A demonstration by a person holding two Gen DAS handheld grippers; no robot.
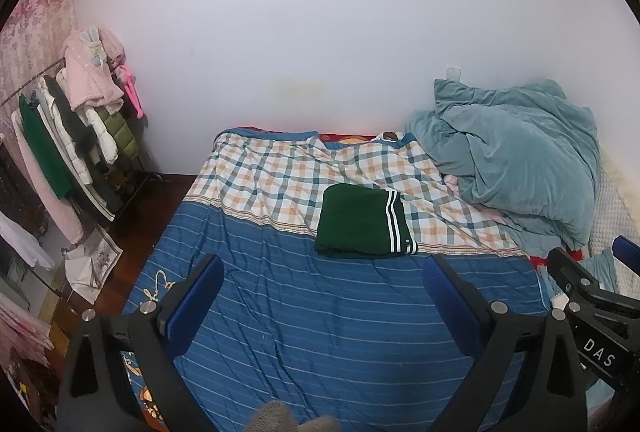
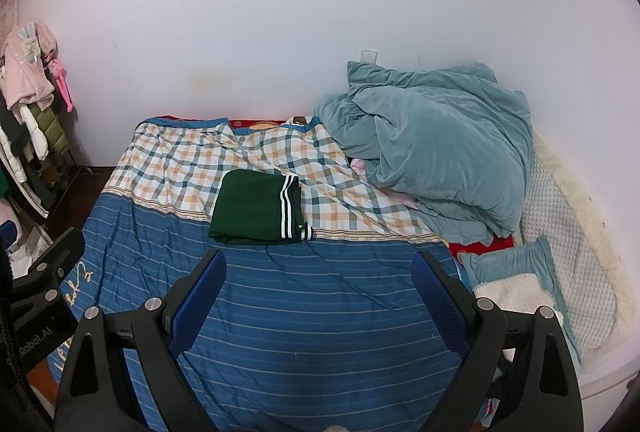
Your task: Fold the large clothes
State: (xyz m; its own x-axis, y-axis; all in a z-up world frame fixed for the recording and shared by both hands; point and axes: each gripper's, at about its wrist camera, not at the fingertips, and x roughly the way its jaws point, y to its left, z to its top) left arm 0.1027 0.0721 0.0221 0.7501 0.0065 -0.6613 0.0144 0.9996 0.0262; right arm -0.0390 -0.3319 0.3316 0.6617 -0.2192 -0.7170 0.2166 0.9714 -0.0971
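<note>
The green garment (image 1: 362, 222) is lying folded into a neat rectangle on the bed (image 1: 304, 316), right where the checked part of the cover is meeting the blue striped part. Its band with 3 white stripes is running down the edge nearest the rumpled teal duvet (image 1: 516, 160), which is sitting heaped just beyond that side of the garment, against the wall. Nothing is touching the garment.

The left gripper (image 1: 324, 272) is hanging over the blue stripes on the near side of the garment, its 2 blue-padded fingers (image 1: 196, 296) spread wide with nothing between them. The right gripper (image 2: 316, 268) is hovering the same way, also on the near side of the garment, fingers (image 2: 438, 298) wide apart and empty. Both are standing clear of the garment, with bare striped cover between.

Past the garment's plain edge, well apart from it and off the bed, a clothes rack (image 1: 80, 136) is holding coats in pink, white, olive and green. Near the duvet's front corner, a teal pillow (image 2: 516, 272) is resting on the quilted white pad.
</note>
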